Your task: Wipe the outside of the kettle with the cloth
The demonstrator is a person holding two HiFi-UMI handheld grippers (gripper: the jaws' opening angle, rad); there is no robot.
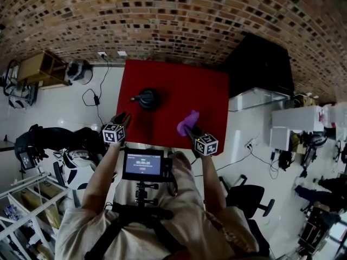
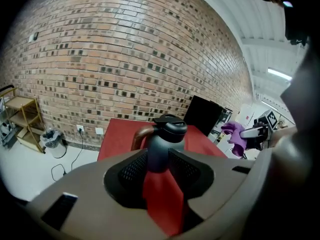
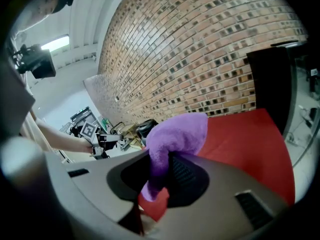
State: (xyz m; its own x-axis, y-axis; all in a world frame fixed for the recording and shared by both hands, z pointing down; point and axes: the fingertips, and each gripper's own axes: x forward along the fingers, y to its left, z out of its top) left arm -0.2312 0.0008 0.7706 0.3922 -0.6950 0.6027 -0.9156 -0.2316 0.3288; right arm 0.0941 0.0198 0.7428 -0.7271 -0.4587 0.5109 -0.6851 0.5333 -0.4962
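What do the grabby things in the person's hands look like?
The left gripper and right gripper each have a grey body, black ribbed jaws and a white cube with black square markers. The person's forearms are bare.

A red table stands on a white floor, its far edge toward a brick wall at 12 o'clock. At the wall's foot, at 11 o'clock from the table, are two sockets. A wooden shelf stands at 10 o'clock, with a bin just beside it on the table's side. A black cable trails over the floor at 9 o'clock. A black cabinet is at 2 o'clock, a white crate at 3 o'clock, and an office chair at 5 o'clock.
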